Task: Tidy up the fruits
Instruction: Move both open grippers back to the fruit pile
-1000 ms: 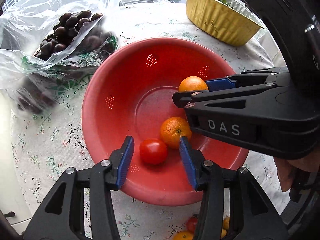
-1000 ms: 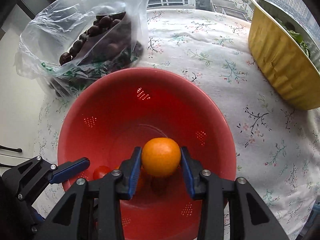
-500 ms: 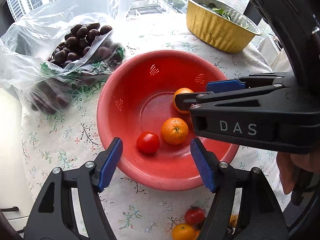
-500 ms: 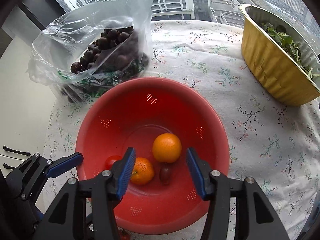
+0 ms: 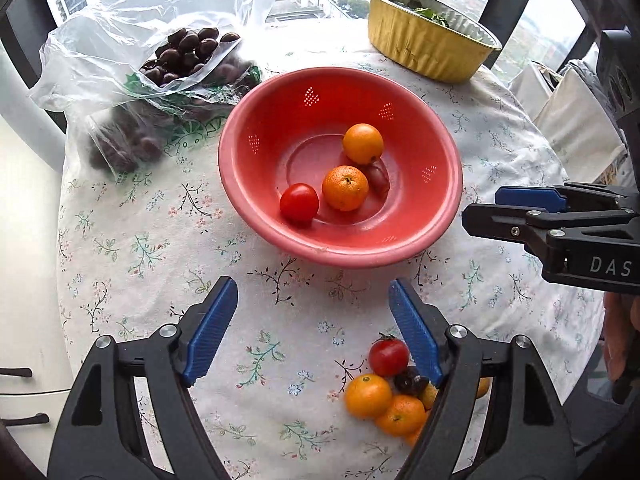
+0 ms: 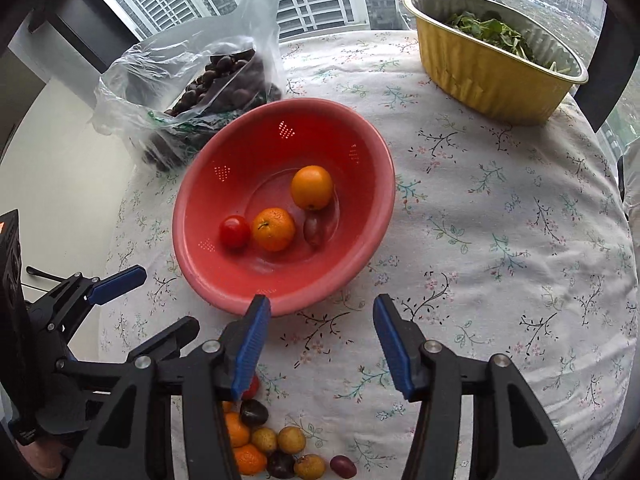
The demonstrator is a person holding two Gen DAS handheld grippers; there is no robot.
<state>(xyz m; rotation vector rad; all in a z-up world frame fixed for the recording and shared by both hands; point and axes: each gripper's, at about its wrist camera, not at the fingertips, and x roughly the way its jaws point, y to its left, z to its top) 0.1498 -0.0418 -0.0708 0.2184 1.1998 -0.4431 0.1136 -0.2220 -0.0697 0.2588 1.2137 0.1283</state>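
Observation:
A red colander bowl [image 5: 248, 168] [image 6: 188, 248] holds an orange [image 5: 363, 143] [image 6: 311, 187], a mandarin [image 5: 345, 188], a red tomato [image 5: 299, 202] and a small dark purple fruit [image 5: 378, 178]. My left gripper [image 5: 312, 284] hovers over the cloth in front of the bowl. Its jaws are opening and nothing is between them. My right gripper [image 6: 320, 300] is open and empty just before the bowl's near rim, and its jaws show side-on at the right edge of the left wrist view. A pile of loose fruit [image 5: 384, 396] [image 6: 276, 444] lies on the cloth below the fingers.
A clear plastic bag of dark chestnuts [image 5: 176, 60] lies left of the bowl. A gold foil tray with greens [image 6: 492, 60] stands at the back right. The round table carries a flowered white cloth [image 6: 500, 240]; its edge drops off at the left.
Both grippers drew back and up out of the bowl. The right one let go of the orange, which now lies in the bowl. The left jaws spread wider.

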